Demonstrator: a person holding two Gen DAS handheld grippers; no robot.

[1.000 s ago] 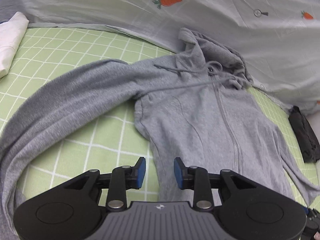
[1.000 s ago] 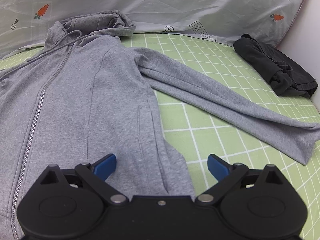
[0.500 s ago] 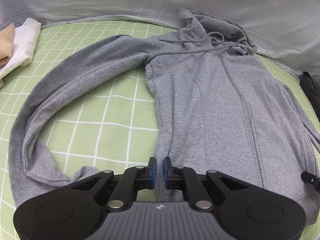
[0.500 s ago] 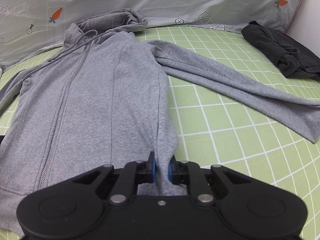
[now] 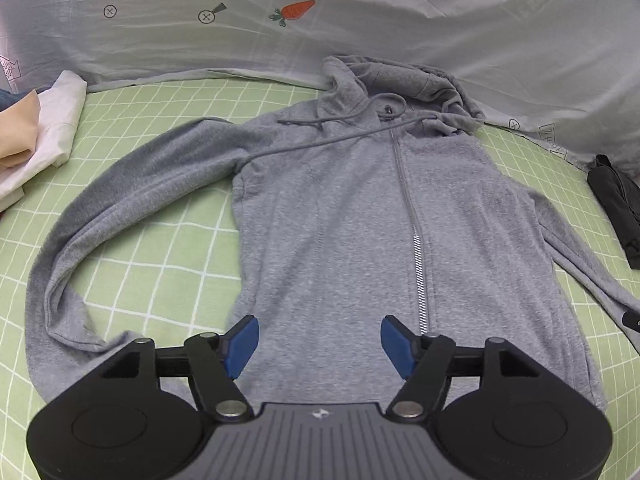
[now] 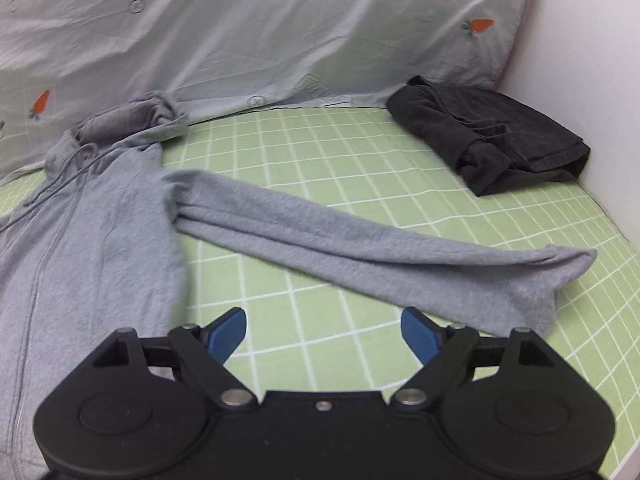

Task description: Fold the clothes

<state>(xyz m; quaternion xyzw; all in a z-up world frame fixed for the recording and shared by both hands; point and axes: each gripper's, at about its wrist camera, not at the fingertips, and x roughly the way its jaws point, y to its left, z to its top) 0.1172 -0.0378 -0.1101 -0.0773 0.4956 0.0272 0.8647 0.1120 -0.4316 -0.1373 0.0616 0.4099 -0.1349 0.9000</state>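
My left gripper (image 5: 320, 344) is spread wide above the hem of the grey hoodie (image 5: 360, 240), lying flat on the green checked sheet (image 6: 320, 152). My right gripper (image 6: 322, 334) is likewise spread, holding nothing.

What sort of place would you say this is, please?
Most likely a bed in a bedroom: a green checked sheet, a carrot-print duvet bunched behind, and a grey hoodie spread out.
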